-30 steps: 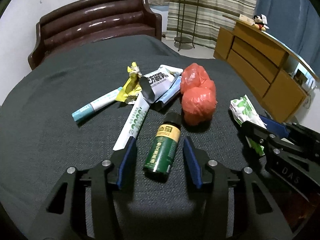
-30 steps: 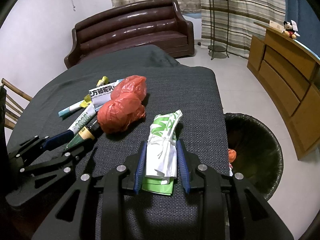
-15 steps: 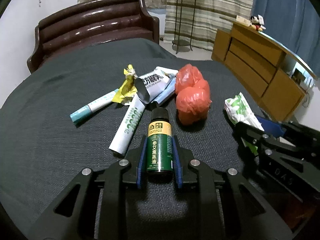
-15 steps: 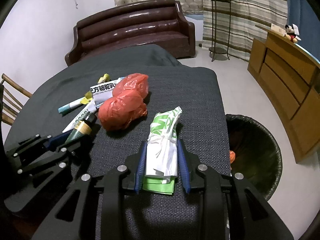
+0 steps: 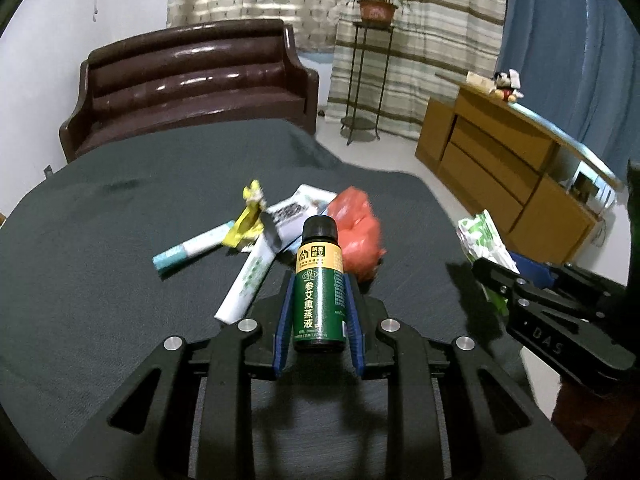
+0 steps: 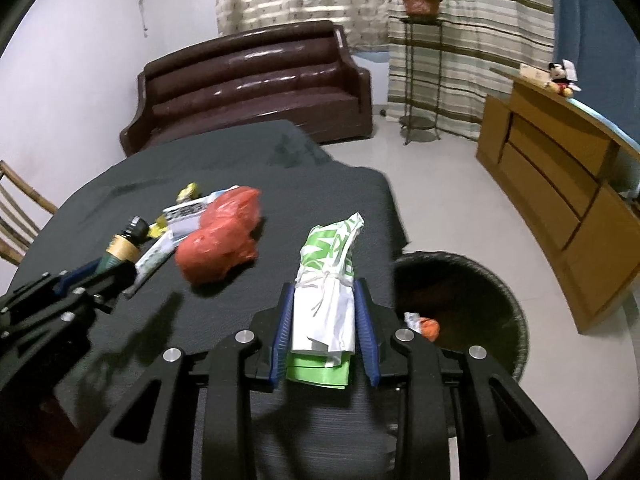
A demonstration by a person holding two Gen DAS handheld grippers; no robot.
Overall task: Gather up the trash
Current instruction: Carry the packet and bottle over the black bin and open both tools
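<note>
My left gripper (image 5: pixel 318 284) is shut on a green bottle (image 5: pixel 319 296) with a black cap and yellow band, lifted above the table. My right gripper (image 6: pixel 323 292) is shut on a tied white-and-green plastic bag (image 6: pixel 326 284), also lifted. On the dark grey tablecloth (image 5: pixel 100 280) lie a red plastic bag (image 5: pixel 358 236), a white tube (image 5: pixel 248 284), a teal-capped tube (image 5: pixel 192 248), a yellow wrapper (image 5: pixel 248 220) and a white packet (image 5: pixel 296 216). A black trash bin (image 6: pixel 460 308) stands on the floor right of the table, with some trash inside.
A brown leather sofa (image 5: pixel 192 88) stands behind the table. A wooden cabinet (image 6: pixel 560 184) runs along the right wall. A plant stand (image 6: pixel 420 80) is by the curtains. A wooden chair (image 6: pixel 16 220) is at the table's left.
My left gripper closed on the green bottle and lifted it off the table. My right gripper rose with the white-and-green bag still in it.
</note>
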